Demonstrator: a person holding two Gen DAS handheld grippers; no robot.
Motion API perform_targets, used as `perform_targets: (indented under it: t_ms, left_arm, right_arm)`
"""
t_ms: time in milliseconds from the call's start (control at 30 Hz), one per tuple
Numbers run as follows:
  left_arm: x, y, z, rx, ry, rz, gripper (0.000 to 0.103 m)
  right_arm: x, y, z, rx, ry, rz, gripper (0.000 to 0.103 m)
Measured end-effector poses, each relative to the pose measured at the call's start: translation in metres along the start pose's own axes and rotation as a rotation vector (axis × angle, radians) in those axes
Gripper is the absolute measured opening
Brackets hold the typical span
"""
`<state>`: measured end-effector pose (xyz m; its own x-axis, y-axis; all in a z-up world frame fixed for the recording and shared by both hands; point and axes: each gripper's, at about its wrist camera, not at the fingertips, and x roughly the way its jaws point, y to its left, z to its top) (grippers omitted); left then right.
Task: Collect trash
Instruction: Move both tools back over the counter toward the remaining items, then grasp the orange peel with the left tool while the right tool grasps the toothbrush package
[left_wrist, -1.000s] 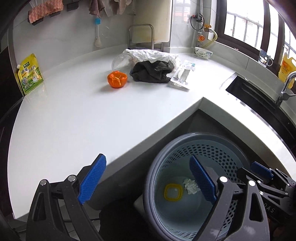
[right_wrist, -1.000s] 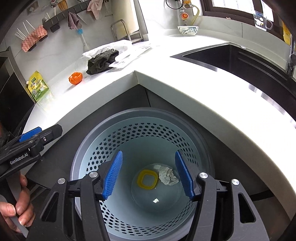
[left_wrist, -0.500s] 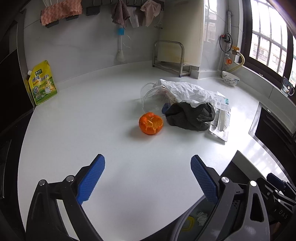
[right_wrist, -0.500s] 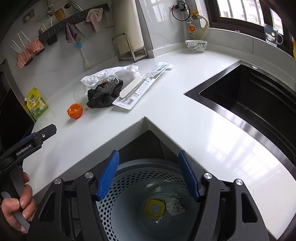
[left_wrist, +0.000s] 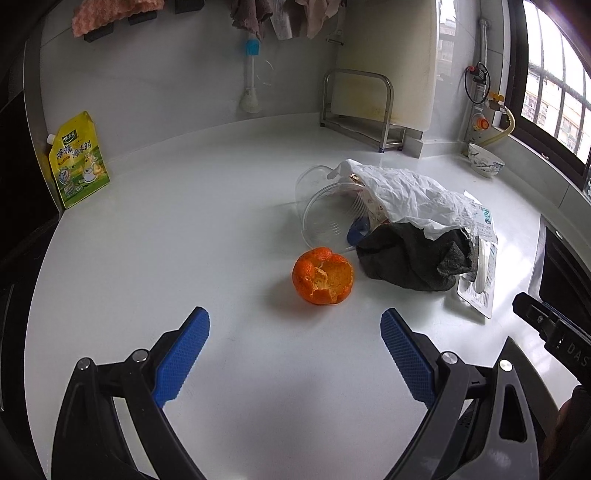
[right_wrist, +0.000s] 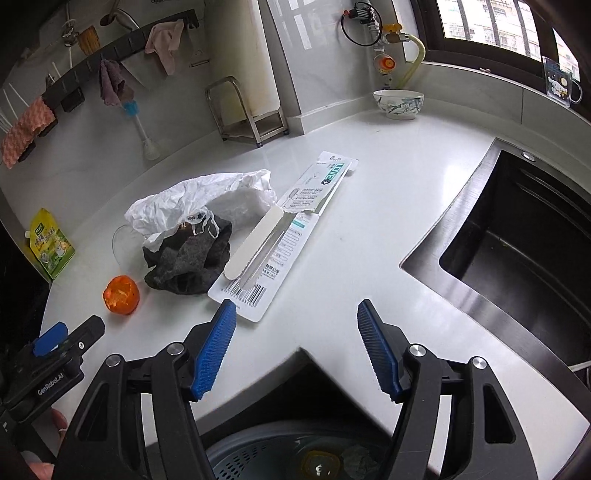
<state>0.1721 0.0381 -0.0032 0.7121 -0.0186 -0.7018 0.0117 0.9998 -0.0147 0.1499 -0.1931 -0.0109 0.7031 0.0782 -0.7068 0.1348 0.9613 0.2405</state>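
Observation:
Trash lies on the white counter (left_wrist: 177, 240): an orange peel (left_wrist: 323, 276), a dark cloth (left_wrist: 410, 258), a crumpled white plastic bag (left_wrist: 406, 195) and a clear cup (left_wrist: 325, 218) on its side. My left gripper (left_wrist: 295, 317) is open and empty, hovering just short of the peel. My right gripper (right_wrist: 295, 306) is open and empty above the counter's inner corner. Just beyond its left finger lies a toothbrush package (right_wrist: 291, 229). The peel (right_wrist: 122, 294), cloth (right_wrist: 188, 262) and bag (right_wrist: 192, 203) lie further left. The grey perforated bin (right_wrist: 258, 454) shows below, with scraps inside.
A black sink (right_wrist: 517, 240) is cut into the counter on the right. A bowl (right_wrist: 398, 103) stands by the window. A yellow pouch (left_wrist: 79, 162) leans on the left wall, and a metal rack (left_wrist: 358, 107) stands at the back.
Both grippers have moved from above the bin out over the counter and come closer to the trash pile. The right jaws have spread slightly wider. Nothing has been picked up.

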Motion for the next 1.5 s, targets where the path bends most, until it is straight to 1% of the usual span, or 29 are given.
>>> perform_targets:
  t_ms: [233,333,467,567,800,900,1067,1233,1367,1500]
  left_arm:
    - [0.013,-0.003,0.004,0.015,0.006,0.003,0.092]
    - [0.018,-0.003,0.008,0.011,0.013,0.000,0.092]
    - [0.021,-0.002,0.010,0.002,0.014,-0.009,0.092]
    - [0.022,-0.002,0.010,0.004,0.017,-0.013,0.092]
    - [0.023,0.001,0.011,-0.012,0.020,-0.023,0.092]
    - [0.023,0.001,0.010,-0.014,0.022,-0.022,0.092]
    - [0.021,-0.003,0.010,0.000,0.015,-0.019,0.092]
    - [0.022,-0.001,0.009,-0.009,0.016,-0.022,0.092]
    - [0.022,0.000,0.009,-0.011,0.015,-0.022,0.092]
    - [0.021,0.000,0.009,-0.013,0.014,-0.021,0.092]
  right_arm:
    - [0.034,0.010,0.028,0.041,0.019,-0.029,0.065]
    - [0.045,0.013,0.039,0.056,0.024,-0.063,0.066]
    - [0.058,0.013,0.047,0.111,0.037,-0.088,0.066]
    - [0.064,0.016,0.052,0.123,0.038,-0.111,0.069]
    - [0.075,0.022,0.055,0.124,0.064,-0.152,0.070]
    - [0.077,0.020,0.055,0.134,0.067,-0.178,0.075]
    - [0.080,0.025,0.055,0.112,0.079,-0.218,0.077]
    - [0.082,0.026,0.057,0.117,0.089,-0.232,0.078]
    - [0.083,0.030,0.054,0.066,0.092,-0.266,0.078]
    - [0.078,0.024,0.050,0.049,0.095,-0.266,0.078]
